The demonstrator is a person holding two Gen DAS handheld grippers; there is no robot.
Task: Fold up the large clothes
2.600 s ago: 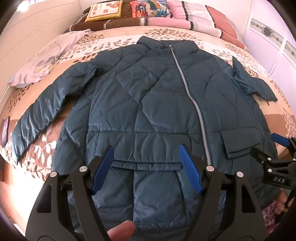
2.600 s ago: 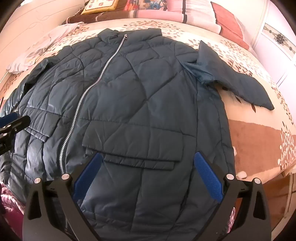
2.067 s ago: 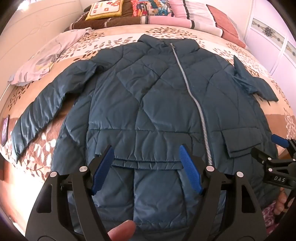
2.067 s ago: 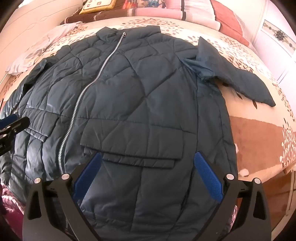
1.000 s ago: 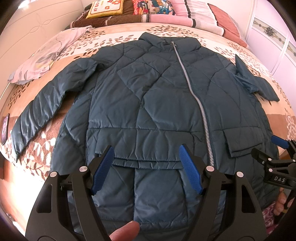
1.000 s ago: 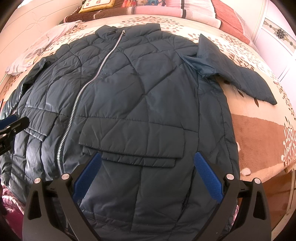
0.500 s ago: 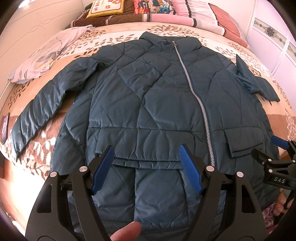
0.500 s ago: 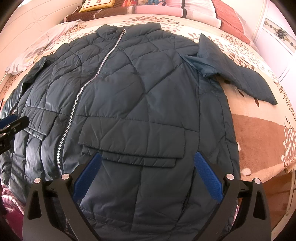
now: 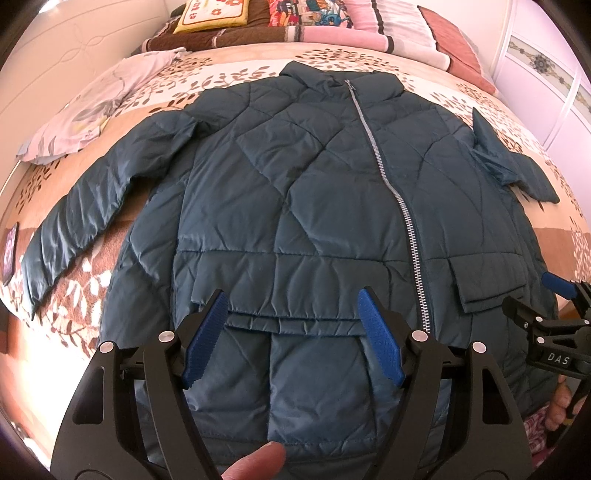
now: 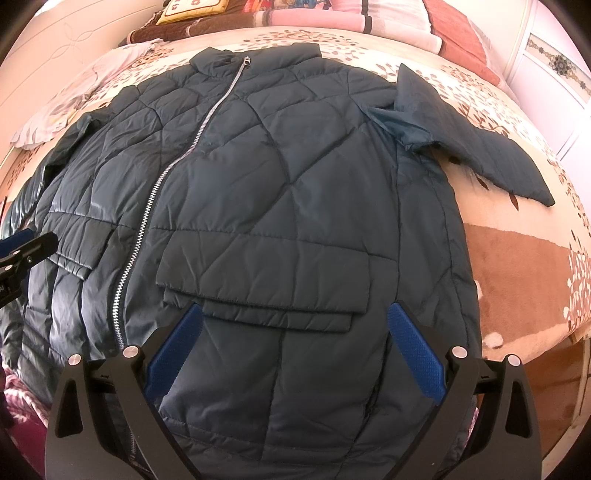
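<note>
- Quilted teal jacket (image 9: pixel 303 206) spread flat, front up, zipped, on the floral bedspread (image 9: pixel 221 77), collar toward the pillows (image 9: pixel 373 18).
- Left gripper (image 9: pixel 291 338) wide apart, gripping nothing, over the lower hem by a flap pocket (image 9: pixel 288 288).
- Right gripper (image 10: pixel 293 349) spread apart too, empty, above the other pocket (image 10: pixel 266 273).
- One sleeve (image 9: pixel 77 218) stretched out straight, other sleeve (image 10: pixel 476 144) bunched at the shoulder.
- Pale garment (image 9: pixel 88 114) lying beside the jacket.

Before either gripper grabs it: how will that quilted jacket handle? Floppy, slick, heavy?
The jacket will probably drape from any grip point; its sleeve already lies crumpled. The glossy shell looks slippery, so the open left gripper and right gripper may need deep bites. It looks puffy, so likely light.
</note>
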